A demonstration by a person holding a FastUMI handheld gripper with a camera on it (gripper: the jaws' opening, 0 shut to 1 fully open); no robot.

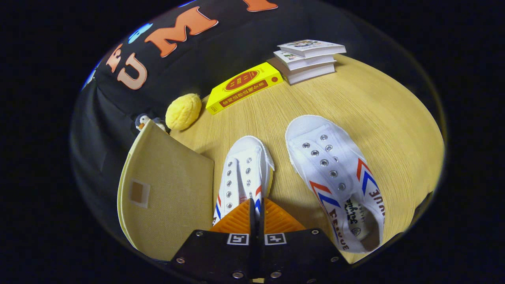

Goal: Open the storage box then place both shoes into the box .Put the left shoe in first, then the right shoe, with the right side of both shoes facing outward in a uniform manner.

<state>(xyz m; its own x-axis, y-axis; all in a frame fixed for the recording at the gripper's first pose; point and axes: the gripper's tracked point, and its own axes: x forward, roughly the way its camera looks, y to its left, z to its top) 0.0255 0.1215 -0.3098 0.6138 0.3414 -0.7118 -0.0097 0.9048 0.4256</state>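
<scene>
Two white canvas shoes with red and blue side stripes point their toes away from me over the wooden table (386, 118). My gripper (257, 205) has its fingers pressed together on the ankle-side rim of the left-hand shoe (244, 165), whose heel is hidden behind the fingers. The other shoe (335, 177) lies flat on the table to the right of the fingers, its opening toward me. A beige fabric storage box (165, 197) stands just left of the fingers, showing a flat panel with a small label patch. Its inside is hidden.
Beyond the shoes lie a yellow book (244, 86) and a stack of three pale books (309, 59). A yellow plush ball (182, 111) and a small penguin toy (142, 121) sit behind the box. Bare table stretches right of the shoes.
</scene>
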